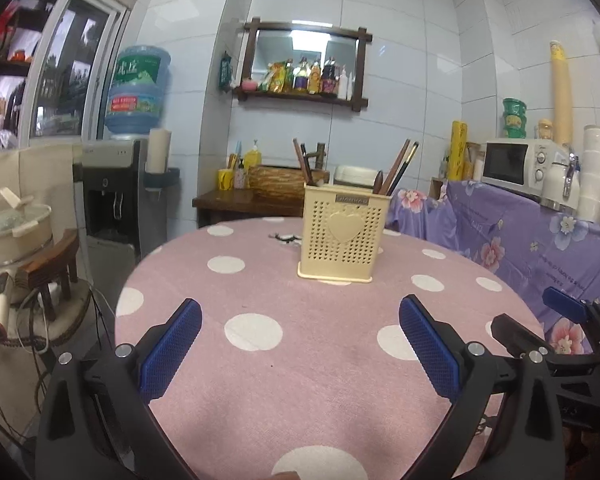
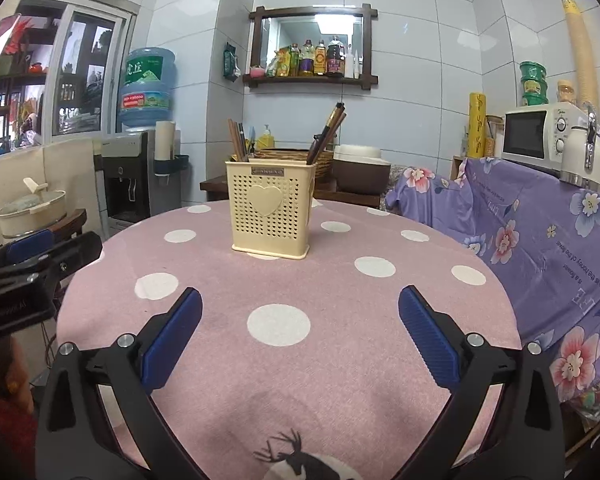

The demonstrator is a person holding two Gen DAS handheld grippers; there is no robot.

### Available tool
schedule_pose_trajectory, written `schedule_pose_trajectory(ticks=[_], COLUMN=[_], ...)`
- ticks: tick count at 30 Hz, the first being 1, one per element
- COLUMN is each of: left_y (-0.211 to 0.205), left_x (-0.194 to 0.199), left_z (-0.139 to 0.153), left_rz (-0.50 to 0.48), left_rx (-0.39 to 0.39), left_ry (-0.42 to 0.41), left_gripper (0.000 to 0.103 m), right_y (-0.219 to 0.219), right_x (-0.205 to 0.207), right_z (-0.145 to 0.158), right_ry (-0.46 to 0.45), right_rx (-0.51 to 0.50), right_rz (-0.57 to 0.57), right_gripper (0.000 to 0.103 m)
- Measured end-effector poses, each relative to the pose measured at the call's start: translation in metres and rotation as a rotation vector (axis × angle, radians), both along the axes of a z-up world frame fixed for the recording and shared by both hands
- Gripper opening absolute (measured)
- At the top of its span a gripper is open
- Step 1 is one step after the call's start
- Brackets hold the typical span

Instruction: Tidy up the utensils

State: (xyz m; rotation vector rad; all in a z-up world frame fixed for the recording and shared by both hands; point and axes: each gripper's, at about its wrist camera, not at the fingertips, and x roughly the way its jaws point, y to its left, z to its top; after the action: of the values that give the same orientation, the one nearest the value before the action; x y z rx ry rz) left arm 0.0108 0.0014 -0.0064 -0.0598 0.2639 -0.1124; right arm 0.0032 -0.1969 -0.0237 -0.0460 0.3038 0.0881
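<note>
While both tools are hovering low over the near edge of the counter point(image 2: 340, 392), neither is touching or carrying anything. Left tool point(image 1: 300, 344): blue pads spread wide, only bare polka-dot cloth lying between them. Right tool point(image 2: 300, 332): gaping just as wide, likewise empty; it is also showing at 3 o'clock in the left view. Both are pointing toward 12 o'clock, probably lining up on the holder.

Farther out, near the counter's middle, the cream perforated utensil holder point(image 2: 271, 216) is standing upright, heart panel facing the cameras. Chopsticks point(image 2: 326, 136) are leaning out of its right side toward 1 o'clock, a second bunch point(image 2: 236, 140) standing at its left. Utensils seem to be housed already; sorting is likely remaining.

A small dark item point(image 1: 286, 238) is lying at 9 o'clock of the holder, too small to identify.
</note>
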Motion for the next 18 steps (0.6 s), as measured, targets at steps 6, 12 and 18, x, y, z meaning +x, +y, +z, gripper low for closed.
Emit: schedule_pose_trajectory(ticks=[6, 12, 18], left_y=[-0.003, 0.000, -0.001], left_x=[-0.008, -0.011, -0.013], left_z=[0.005, 0.004, 0.003], left_rz=[-0.005, -0.008, -0.009], left_rx=[0.018, 0.010, 0.008], left_ry=[-0.041, -0.042, -0.043], left_gripper=[0.098, 0.098, 0.098], right_y=[0.010, 0.010, 0.009], right_x=[-0.014, -0.018, -0.017], right_z=[0.008, 0.011, 0.011], right_ry=[-0.031, -0.046, -0.044], right_rx=[-0.011, -0.010, -0.008], right_rz=[0.048, 0.044, 0.046], right_gripper=[0.097, 0.097, 0.097])
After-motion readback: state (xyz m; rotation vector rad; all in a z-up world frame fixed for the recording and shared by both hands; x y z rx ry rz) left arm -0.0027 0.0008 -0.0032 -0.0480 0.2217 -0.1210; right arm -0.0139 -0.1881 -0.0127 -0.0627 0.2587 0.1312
